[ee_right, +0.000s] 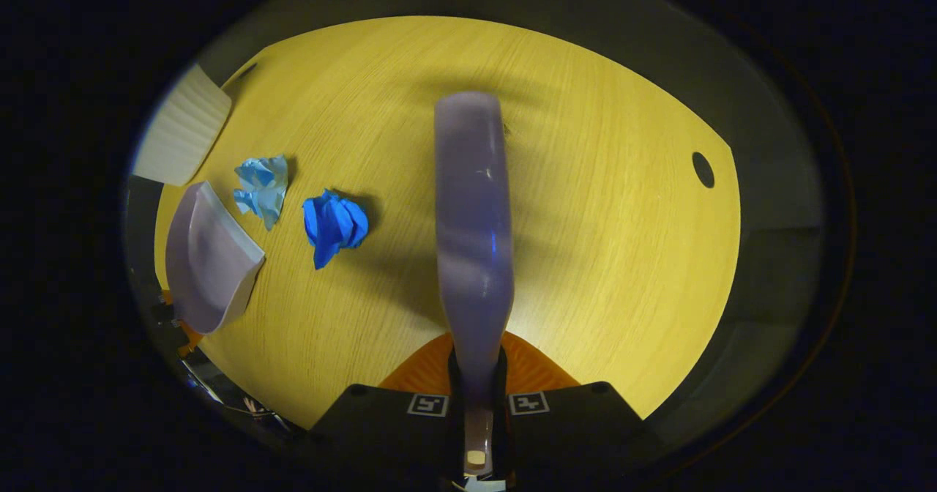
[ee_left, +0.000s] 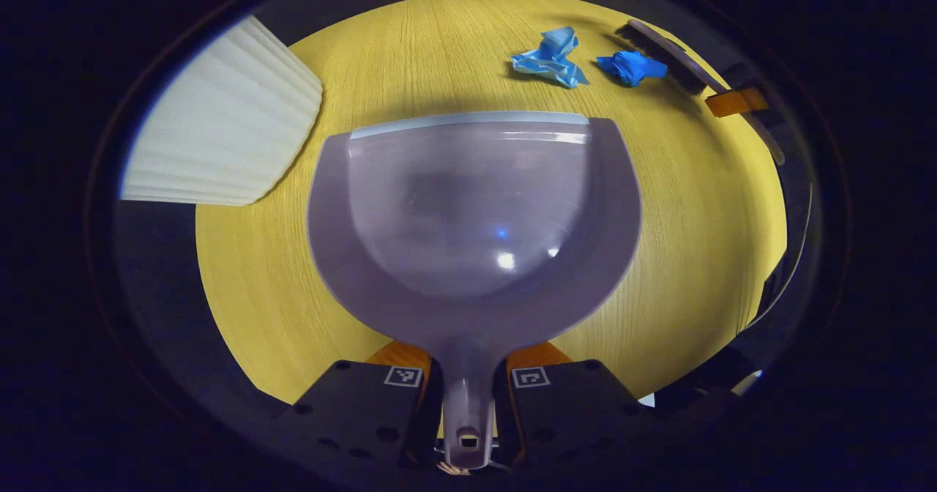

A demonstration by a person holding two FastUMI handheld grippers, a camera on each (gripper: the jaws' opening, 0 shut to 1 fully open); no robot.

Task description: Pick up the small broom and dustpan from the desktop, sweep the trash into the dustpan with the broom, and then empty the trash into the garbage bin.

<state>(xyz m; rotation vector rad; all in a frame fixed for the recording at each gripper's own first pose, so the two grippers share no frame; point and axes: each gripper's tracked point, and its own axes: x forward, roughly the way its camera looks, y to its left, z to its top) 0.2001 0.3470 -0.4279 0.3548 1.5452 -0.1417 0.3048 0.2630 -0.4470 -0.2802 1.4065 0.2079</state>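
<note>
My left gripper (ee_left: pixel 468 386) is shut on the handle of a pale lilac dustpan (ee_left: pixel 468 214), whose front lip rests toward the far side of the yellow wooden table (ee_left: pixel 717 243). Beyond the lip lie a light blue paper wad (ee_left: pixel 550 58) and a darker blue wad (ee_left: pixel 631 66). Just right of them is the small broom (ee_left: pixel 662 53), bristles down. In the right gripper view, my right gripper (ee_right: pixel 476 378) is shut on the broom's handle, and the broom's lilac back (ee_right: pixel 472 221) stretches ahead. To its left lie the blue wad (ee_right: pixel 333 225), the light blue wad (ee_right: pixel 262 184) and the dustpan (ee_right: pixel 208 258).
A white ribbed garbage bin (ee_left: pixel 219 118) stands off the table's left edge, also seen as the bin (ee_right: pixel 183 133) in the right gripper view. A cable hole (ee_right: pixel 703 170) pierces the table at the far right. Bare tabletop (ee_right: pixel 622 258) spreads right of the broom.
</note>
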